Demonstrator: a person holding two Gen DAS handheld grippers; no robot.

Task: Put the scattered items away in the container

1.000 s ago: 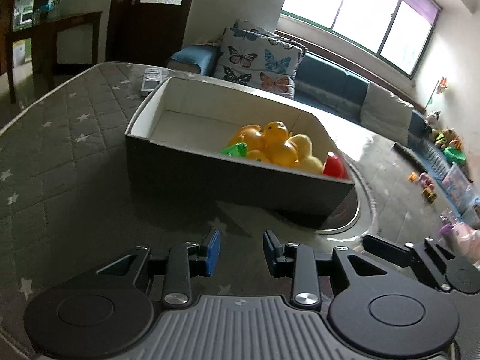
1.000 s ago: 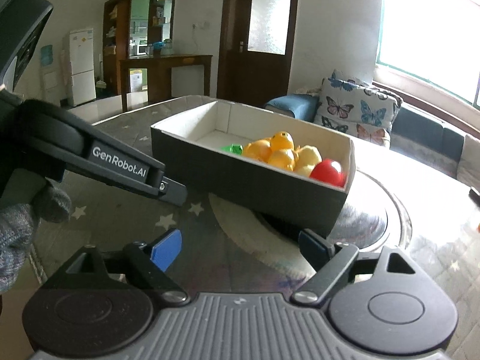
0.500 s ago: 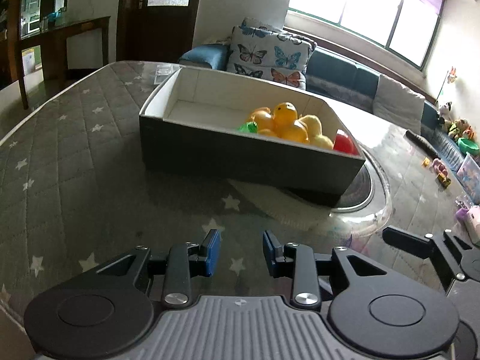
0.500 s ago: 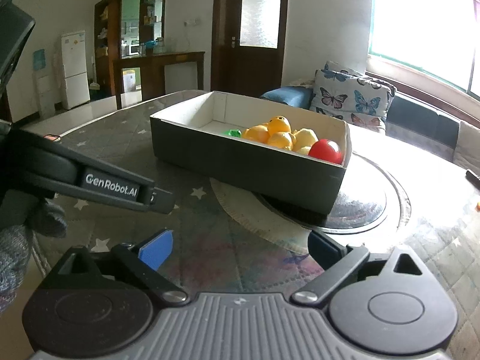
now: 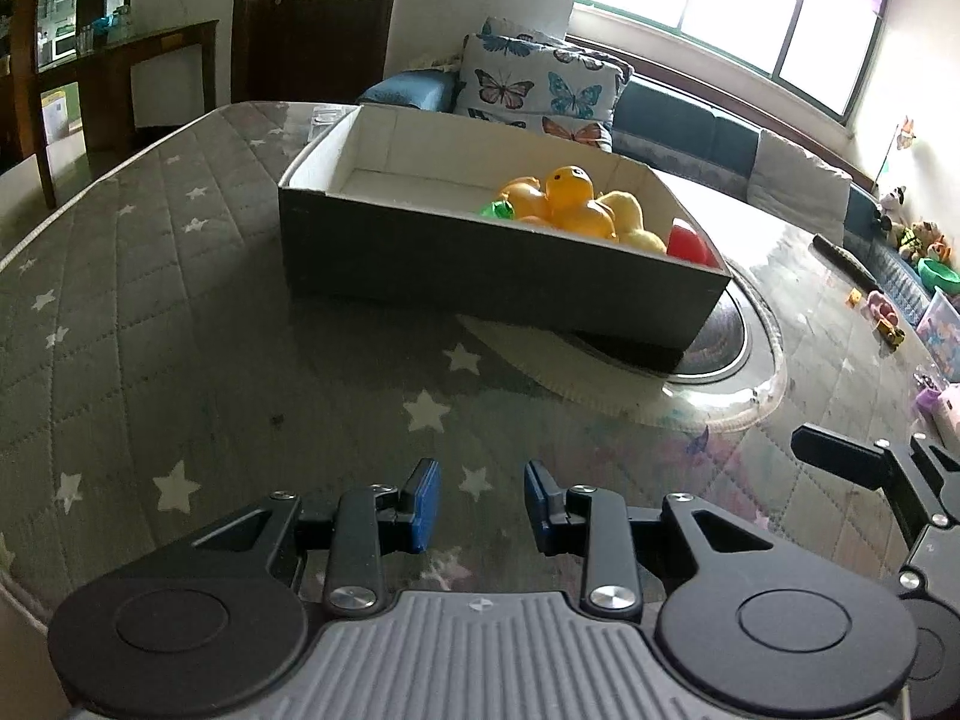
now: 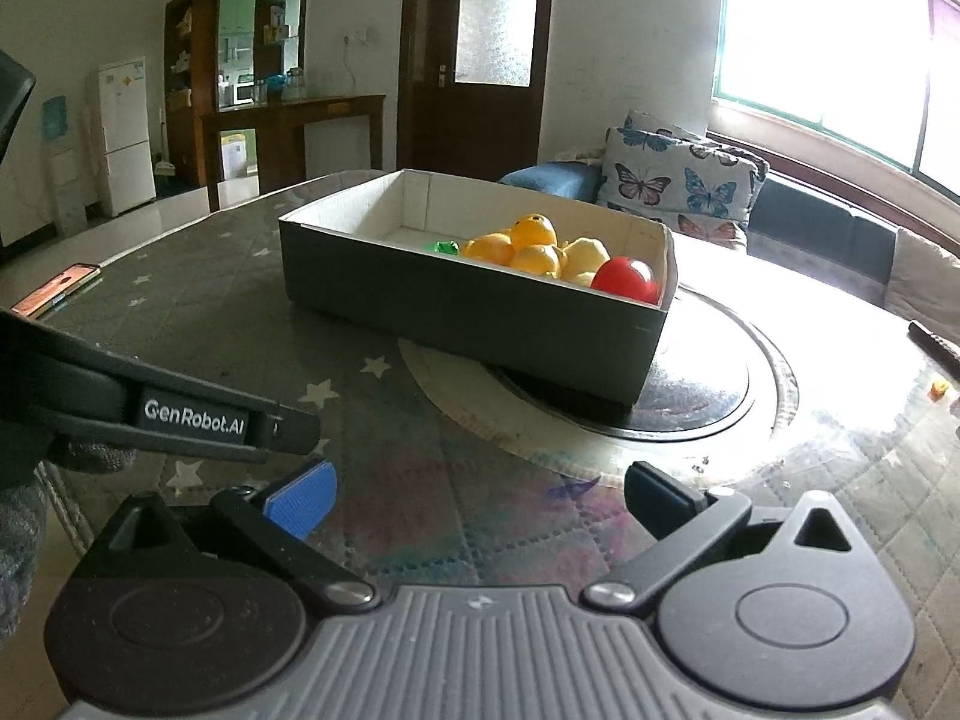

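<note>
A dark grey box with a white inside (image 5: 480,276) stands on the star-patterned table and holds yellow toy ducks (image 5: 570,204), a red ball (image 5: 687,243) and a small green toy (image 5: 498,210). The box (image 6: 468,312), ducks (image 6: 534,246) and red ball (image 6: 624,279) also show in the right wrist view. My left gripper (image 5: 480,504) is open with a narrow gap and empty, low over the table in front of the box. My right gripper (image 6: 480,498) is wide open and empty, also in front of the box.
The box sits partly on a round glass turntable (image 5: 726,342). A phone (image 6: 57,288) lies at the table's left edge. A dark remote (image 5: 846,255) lies far right. A sofa with butterfly cushions (image 5: 540,90) is behind the table. The left gripper's body (image 6: 180,414) crosses the right view.
Both grippers have drawn back from the box and sunk lower toward the table. The box looks smaller and farther. Neither gripper's opening has changed.
</note>
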